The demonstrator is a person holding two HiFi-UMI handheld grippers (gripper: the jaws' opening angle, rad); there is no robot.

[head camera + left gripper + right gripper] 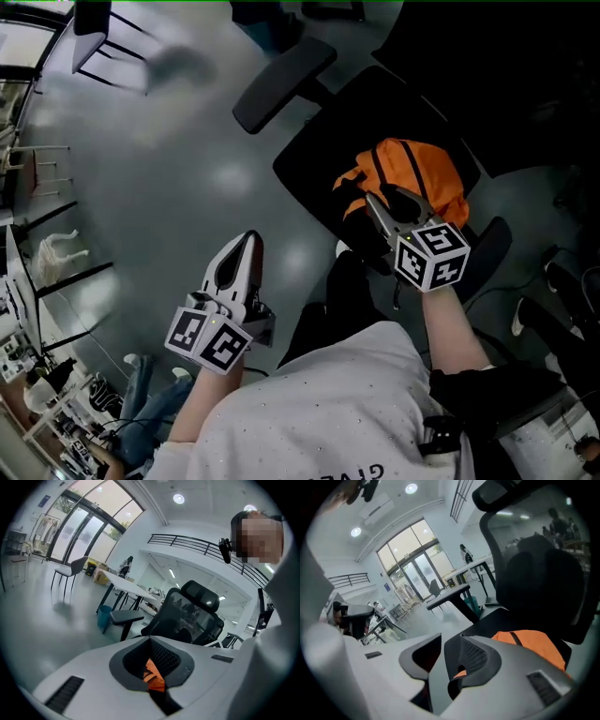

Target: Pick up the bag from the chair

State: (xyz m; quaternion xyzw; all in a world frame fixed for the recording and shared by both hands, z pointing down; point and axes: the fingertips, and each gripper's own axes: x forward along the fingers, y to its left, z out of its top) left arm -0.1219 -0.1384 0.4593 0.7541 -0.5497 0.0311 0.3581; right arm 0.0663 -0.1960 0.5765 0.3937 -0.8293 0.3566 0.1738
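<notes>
So the pickup hasn't happened yet, this is just the approach. The orange bag [424,171] is sitting on the seat of the black office chair [314,164], upper right of centre in the head view, slumped in a soft heap with a dark strap running across it. Nothing has lifted it.

The right gripper [380,201] is the one doing the work. It's angled down with its tip over the near edge of the bag. Its fingers [471,656] are partly apart, with a strip of pale floor showing through the gap, and nothing is pinched between them. In the right gripper view the bag fills the lower right just beyond the tip, with a bit of orange peeking under one finger. I honestly can't tell if the tip is brushing the fabric or is just above it.

The left gripper [247,244] is off to the lower left of the head view, over bare grey floor [159,178] and beside the chair, well away from the bag. Its fingers look clenched together with nothing in them. The orange you see through its finger window is just the bag farther off.

What's left, as far as I can judge, is pretty much everything:
- get the right fingers around a fold or the strap
- close on it
- lift the bag off the seat

The fabric looks floppy, so a shallow pinch could slip.
</notes>
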